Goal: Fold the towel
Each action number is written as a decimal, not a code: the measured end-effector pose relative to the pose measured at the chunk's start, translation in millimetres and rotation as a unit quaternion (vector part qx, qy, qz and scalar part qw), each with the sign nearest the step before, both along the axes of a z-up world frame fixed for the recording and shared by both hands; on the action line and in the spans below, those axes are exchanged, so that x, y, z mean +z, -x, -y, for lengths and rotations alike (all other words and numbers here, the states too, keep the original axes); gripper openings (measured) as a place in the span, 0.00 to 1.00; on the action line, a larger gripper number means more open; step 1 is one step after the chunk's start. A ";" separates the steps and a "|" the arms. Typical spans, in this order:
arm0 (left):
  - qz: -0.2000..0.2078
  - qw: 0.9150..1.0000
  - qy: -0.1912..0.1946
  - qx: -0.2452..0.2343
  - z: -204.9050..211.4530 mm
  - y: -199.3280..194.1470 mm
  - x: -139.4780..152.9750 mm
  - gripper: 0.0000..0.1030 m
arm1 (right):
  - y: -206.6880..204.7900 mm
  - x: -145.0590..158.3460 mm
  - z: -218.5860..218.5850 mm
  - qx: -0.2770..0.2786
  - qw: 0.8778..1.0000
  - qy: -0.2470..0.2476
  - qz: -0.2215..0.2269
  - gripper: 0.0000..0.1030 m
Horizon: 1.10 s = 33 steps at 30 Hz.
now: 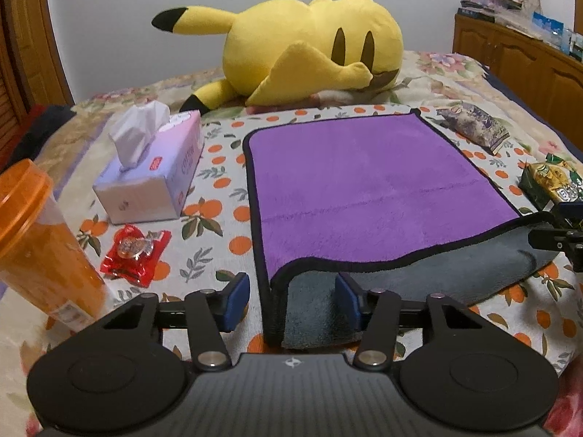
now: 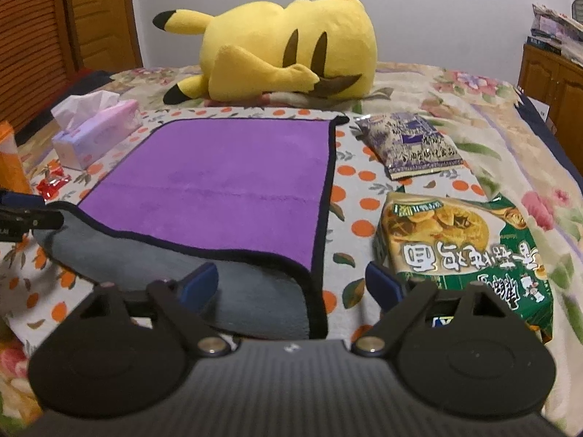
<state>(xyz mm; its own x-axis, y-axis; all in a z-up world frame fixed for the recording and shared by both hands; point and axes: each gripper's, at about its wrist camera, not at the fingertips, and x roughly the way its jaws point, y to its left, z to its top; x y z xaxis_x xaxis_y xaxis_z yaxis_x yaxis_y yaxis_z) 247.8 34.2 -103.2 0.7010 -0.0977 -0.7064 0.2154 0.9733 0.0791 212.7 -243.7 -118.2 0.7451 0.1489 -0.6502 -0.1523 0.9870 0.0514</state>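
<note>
Purple on its upper face and grey beneath, the towel point(image 1: 360, 185) is laid across the middle of both views on the orange-patterned cloth point(image 1: 218, 182) of the bed. Its near edge is curled over so that a grey band is shown along the bottom of the purple field; this is judged to be the start of a first fold, with the far half not yet covered and later folds left to do.

The left tongs point(image 1: 293, 300) are seen spread apart at lower centre of the left view, straddling the turned-up near-left corner, nothing being clamped. The right tongs point(image 2: 291, 286) are likewise spread apart at lower centre of the right view, set about the near-right corner without gripping it.

As for containers, a tissue box point(image 1: 153, 174) at centre left has a tissue drawn up from its slot. An orange cup point(image 1: 40, 240) with a lid is placed at far left; its contents cannot be told. Three sealed packets are also noted: red point(image 1: 135, 251), purple point(image 2: 408, 144) and green point(image 2: 462, 251).
</note>
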 end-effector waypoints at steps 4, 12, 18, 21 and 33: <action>-0.014 1.000 -0.002 -0.001 -0.7 -1.3 -4.5 0.46 | -4.2 -5.9 2.6 0.003 1.000 -0.006 -0.016 0.82; -0.034 0.999 -0.005 -0.006 -0.3 -1.7 -11.0 0.37 | -6.9 -9.8 3.2 0.016 0.999 -0.019 -0.034 0.72; -0.035 0.999 -0.006 -0.015 2.6 0.0 -10.5 0.30 | -7.0 -8.3 2.1 0.028 0.999 -0.023 -0.038 0.54; -0.036 0.999 -0.004 -0.017 3.3 0.4 -10.5 0.25 | -6.9 -7.4 1.3 0.034 0.998 -0.022 -0.039 0.43; -0.025 0.999 0.003 -0.034 8.8 5.7 -3.5 0.07 | -6.1 -5.1 1.2 0.044 0.999 -0.007 -0.030 0.09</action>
<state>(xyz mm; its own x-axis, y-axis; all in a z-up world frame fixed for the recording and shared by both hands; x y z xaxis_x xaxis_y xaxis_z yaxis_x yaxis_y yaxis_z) 242.1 25.3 -106.7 0.6563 -0.1486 -0.7397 0.2852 0.9565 0.0609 218.8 -244.9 -123.3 0.6882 0.2216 -0.6909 -0.2345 0.9690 0.0773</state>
